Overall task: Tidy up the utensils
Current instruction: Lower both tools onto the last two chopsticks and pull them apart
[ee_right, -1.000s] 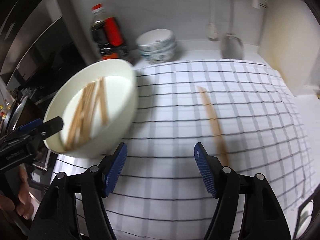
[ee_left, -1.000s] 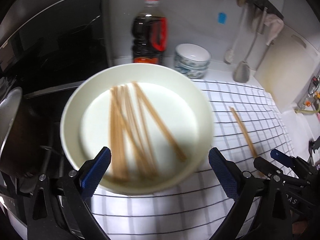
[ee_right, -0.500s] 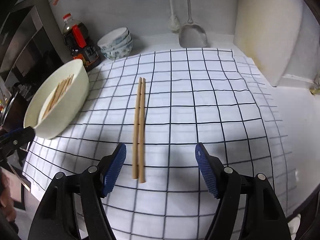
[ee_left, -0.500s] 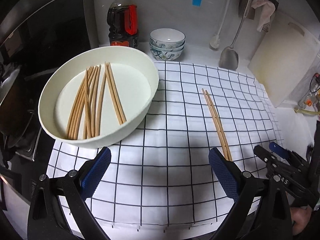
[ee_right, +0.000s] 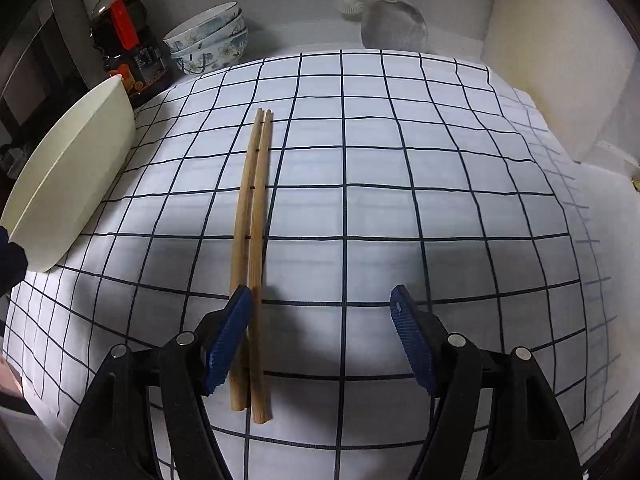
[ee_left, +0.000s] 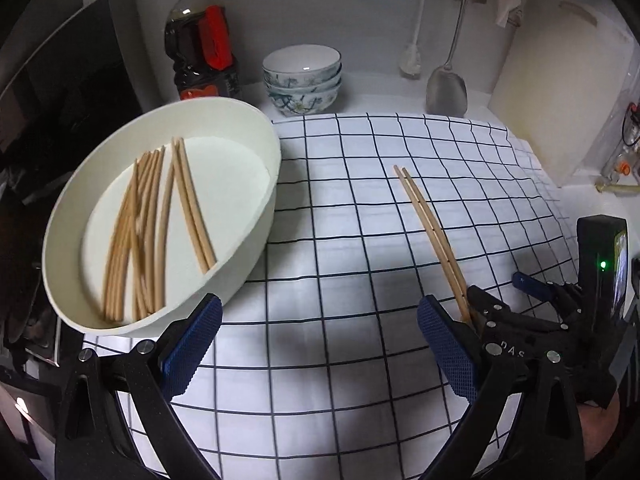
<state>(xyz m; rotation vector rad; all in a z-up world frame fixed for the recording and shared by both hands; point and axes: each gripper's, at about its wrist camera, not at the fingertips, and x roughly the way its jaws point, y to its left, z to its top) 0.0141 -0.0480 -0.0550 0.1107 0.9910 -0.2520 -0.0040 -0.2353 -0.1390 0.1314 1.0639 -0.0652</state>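
Blue-padded right gripper [ee_right: 322,312] hangs open over a pair of long wooden chopsticks [ee_right: 253,216] lying on the grid-checked white cloth [ee_right: 400,208]; left gripper [ee_left: 318,330] gapes empty beside the cream oval bowl [ee_left: 256,216] of chopsticks.

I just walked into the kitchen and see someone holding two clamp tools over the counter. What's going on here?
A person is sorting chopsticks with a handheld gripper in each hand. A pair of chopsticks lies on the checked cloth, and the open right gripper is poised over their near ends, the left pad beside them, nothing gripped yet. The left gripper is also open and empty, next to the white basin, which holds a bunch of loose chopsticks.
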